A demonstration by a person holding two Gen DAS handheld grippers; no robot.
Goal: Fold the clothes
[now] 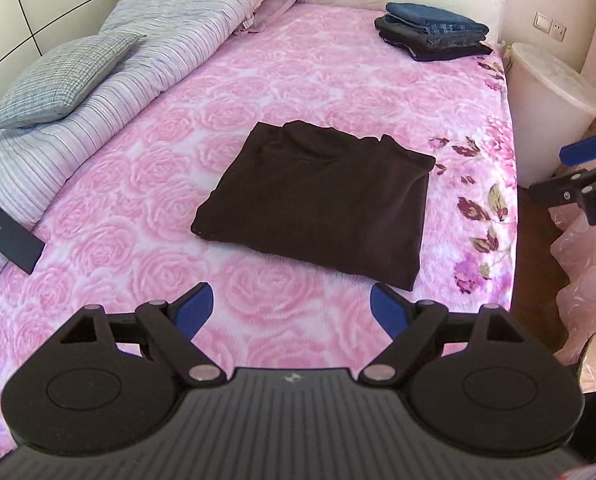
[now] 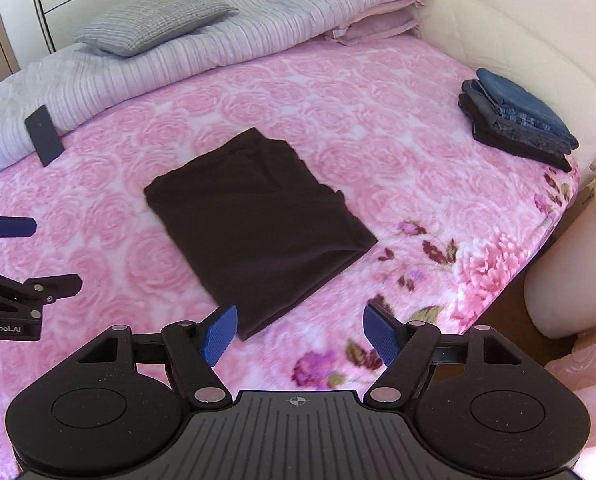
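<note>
A dark brown garment [image 1: 318,200] [image 2: 258,224] lies folded into a flat rectangle in the middle of the pink rose-patterned bed [image 1: 258,88] [image 2: 338,112]. My left gripper [image 1: 292,312] hovers above the bed short of the garment's near edge, its blue pads wide apart with only bedding between them. My right gripper [image 2: 300,334] is also open and holds nothing, above the garment's near corner. Each gripper shows at the edge of the other's view: the right gripper [image 1: 586,168] at the far right, the left gripper [image 2: 14,256] at the far left.
A stack of folded jeans and dark clothes [image 1: 434,30] [image 2: 518,120] sits at the bed's far corner. A rolled striped duvet [image 1: 138,60] with a grey pillow [image 1: 66,76] lines the far side. A black phone [image 1: 12,238] [image 2: 44,134] lies by the duvet. A white bin [image 1: 550,108] stands beside the bed.
</note>
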